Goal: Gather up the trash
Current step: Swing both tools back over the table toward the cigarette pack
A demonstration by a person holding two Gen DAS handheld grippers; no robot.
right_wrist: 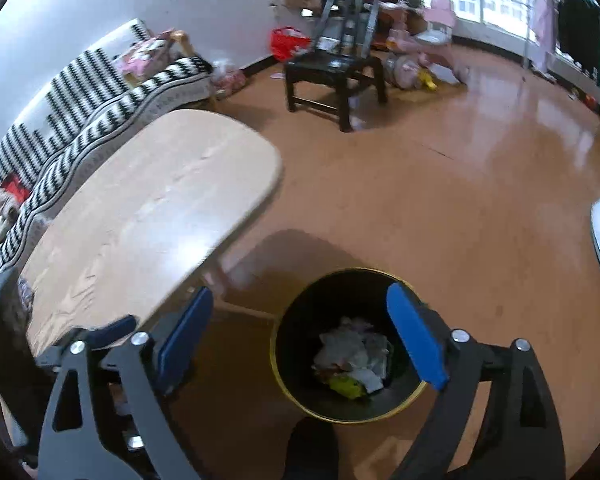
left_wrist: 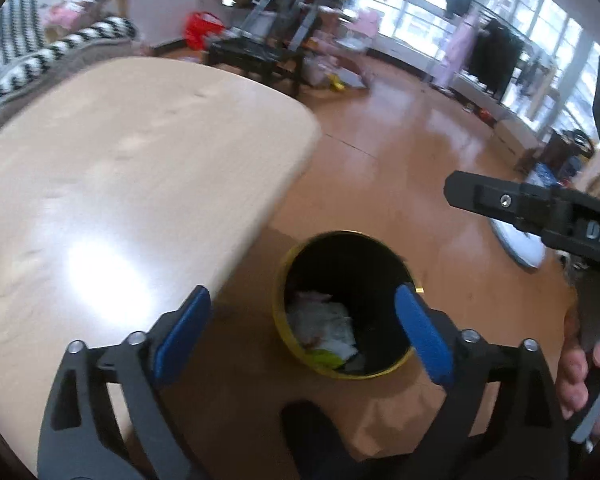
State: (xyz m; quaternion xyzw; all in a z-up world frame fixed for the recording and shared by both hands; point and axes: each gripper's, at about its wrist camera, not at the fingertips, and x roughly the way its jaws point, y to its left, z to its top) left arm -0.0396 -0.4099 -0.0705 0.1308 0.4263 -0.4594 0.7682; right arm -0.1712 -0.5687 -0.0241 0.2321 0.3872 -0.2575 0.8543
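Both grippers hang above the round black waste bin with the yellow rim (right_wrist: 278, 364), which stands on the orange-brown floor (right_wrist: 440, 208) just beside the corner of the pale wooden table (right_wrist: 148, 208). In the left wrist view the left gripper (left_wrist: 302, 332) has its blue-padded fingers (left_wrist: 182, 336) spread wide with nothing between them; the bin mouth lies at 12 o'clock to 1 o'clock of the fingertips. In the right wrist view the right gripper (right_wrist: 302, 334) is likewise spread and empty, with the bin at 1 o'clock. The crumpled white paper and yellow-green wrapper trash (right_wrist: 354, 360) lies loose at the bottom of the bin, touching its floor. Judged from its crushed folds, this material is light, soft and easily deformed; it will compress under the pads rather than resist, and thin film may slip. Take hold across a bunched ridge of a piece, not a flat edge. The visible part of the table carries no trash, so collection appears largely complete. A hand (left_wrist: 580, 364) grips the right gripper's handle at 3 o'clock in the left view.
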